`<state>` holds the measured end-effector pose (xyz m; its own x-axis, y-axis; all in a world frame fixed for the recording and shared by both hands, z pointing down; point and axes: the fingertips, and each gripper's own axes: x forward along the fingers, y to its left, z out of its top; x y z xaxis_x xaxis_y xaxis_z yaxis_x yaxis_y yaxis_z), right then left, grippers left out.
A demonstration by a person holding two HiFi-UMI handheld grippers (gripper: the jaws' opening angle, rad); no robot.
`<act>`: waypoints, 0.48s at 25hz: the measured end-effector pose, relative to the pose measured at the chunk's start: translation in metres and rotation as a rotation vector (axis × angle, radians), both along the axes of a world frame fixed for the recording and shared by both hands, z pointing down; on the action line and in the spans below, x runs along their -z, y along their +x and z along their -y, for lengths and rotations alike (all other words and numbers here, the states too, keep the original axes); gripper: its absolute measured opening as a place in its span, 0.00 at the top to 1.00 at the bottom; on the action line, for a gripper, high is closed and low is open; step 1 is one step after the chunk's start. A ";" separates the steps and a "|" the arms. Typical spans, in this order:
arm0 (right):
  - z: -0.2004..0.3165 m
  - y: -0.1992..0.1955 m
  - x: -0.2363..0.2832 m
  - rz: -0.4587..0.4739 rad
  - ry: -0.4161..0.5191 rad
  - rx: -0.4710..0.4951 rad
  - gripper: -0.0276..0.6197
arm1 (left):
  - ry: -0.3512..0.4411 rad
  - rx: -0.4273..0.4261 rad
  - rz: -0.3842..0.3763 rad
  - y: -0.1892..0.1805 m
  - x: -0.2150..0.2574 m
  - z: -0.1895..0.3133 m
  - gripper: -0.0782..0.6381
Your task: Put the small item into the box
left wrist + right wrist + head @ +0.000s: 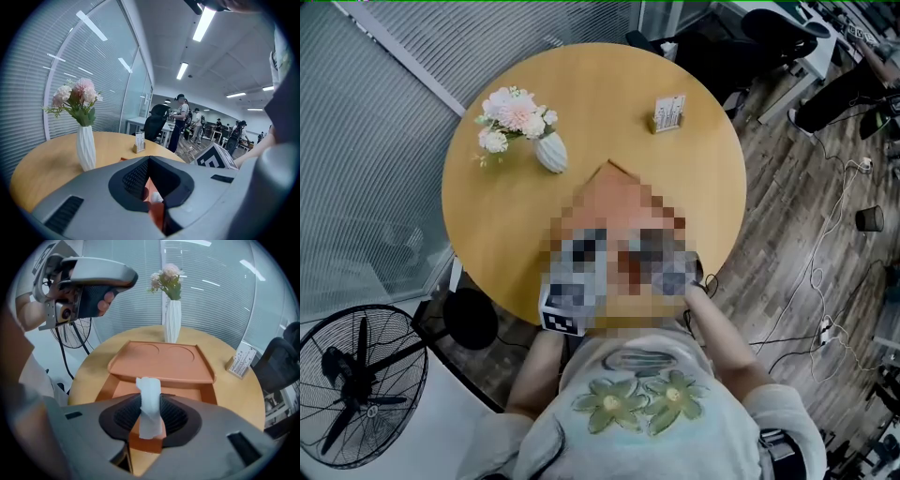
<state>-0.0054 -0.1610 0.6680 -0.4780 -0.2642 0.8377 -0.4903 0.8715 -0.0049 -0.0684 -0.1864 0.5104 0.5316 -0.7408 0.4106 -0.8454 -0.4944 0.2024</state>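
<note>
Right gripper (150, 417) points down over the open orange box (161, 364) on the counter (241, 392), jaws clamped on a white paper roll (149, 399). Left gripper (152, 186) is held high, jaws slightly apart and empty. The print on the card (240, 361) is too small to read.

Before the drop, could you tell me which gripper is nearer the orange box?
Right. The right gripper, shut on the rolled white tissue, hangs just over the open orange box; the left gripper is held higher, off to its side.
</note>
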 end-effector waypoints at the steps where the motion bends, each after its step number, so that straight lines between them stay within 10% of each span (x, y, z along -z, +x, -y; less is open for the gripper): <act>1: 0.000 0.000 -0.002 -0.005 -0.002 0.003 0.75 | -0.001 -0.001 0.000 0.000 -0.001 0.001 0.88; 12: 0.003 0.004 -0.021 -0.068 -0.035 0.026 0.75 | -0.010 -0.013 -0.002 0.004 -0.005 0.005 0.88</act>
<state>-0.0012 -0.1640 0.6888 -0.4259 -0.2230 0.8769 -0.4680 0.8837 -0.0026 -0.0641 -0.1911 0.5156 0.5421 -0.7294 0.4172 -0.8384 -0.5034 0.2092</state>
